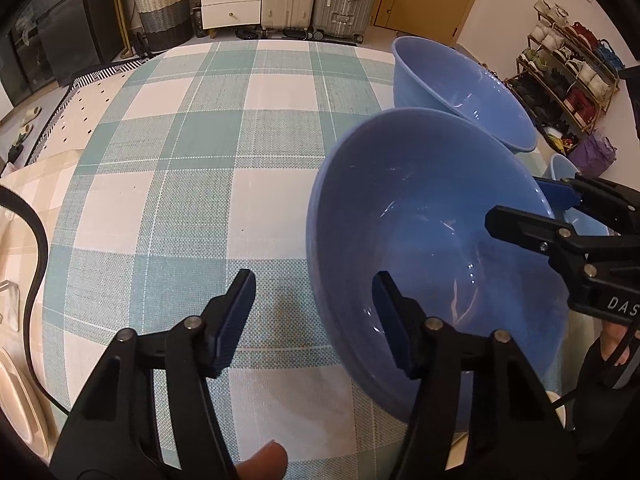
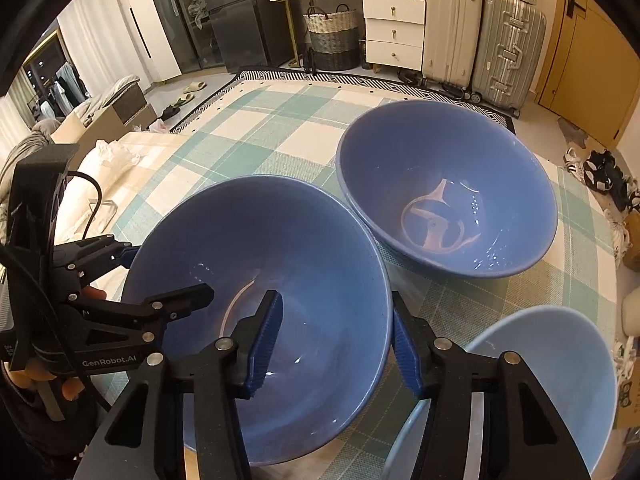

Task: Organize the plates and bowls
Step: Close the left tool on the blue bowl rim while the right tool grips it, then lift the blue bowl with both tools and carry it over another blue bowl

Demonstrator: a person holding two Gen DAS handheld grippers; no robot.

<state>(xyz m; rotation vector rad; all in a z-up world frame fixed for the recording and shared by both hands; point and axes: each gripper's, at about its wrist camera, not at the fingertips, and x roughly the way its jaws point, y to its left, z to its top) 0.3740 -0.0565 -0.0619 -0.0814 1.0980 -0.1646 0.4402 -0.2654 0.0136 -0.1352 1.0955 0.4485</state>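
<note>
A large blue bowl (image 1: 432,220) (image 2: 280,240) stands upright on the checked tablecloth (image 1: 200,140). My left gripper (image 1: 314,280) (image 2: 170,270) straddles its left rim, one finger inside and one outside, with a wide gap to the outer pad. My right gripper (image 2: 335,300) (image 1: 516,200) straddles the opposite rim. Its outer pad lies close against the wall and its inner pad stands clear. A second blue bowl (image 2: 448,192) (image 1: 460,92) sits just behind. A lighter blue bowl (image 2: 540,380) (image 1: 564,172) stands by my right gripper.
A black cable (image 1: 36,240) and a cream tray (image 1: 16,400) lie at the table's left edge. Bare cloth stretches to the left of the bowls. Beyond the table are drawers (image 2: 394,32), suitcases (image 2: 508,48) and a shoe rack (image 1: 568,76).
</note>
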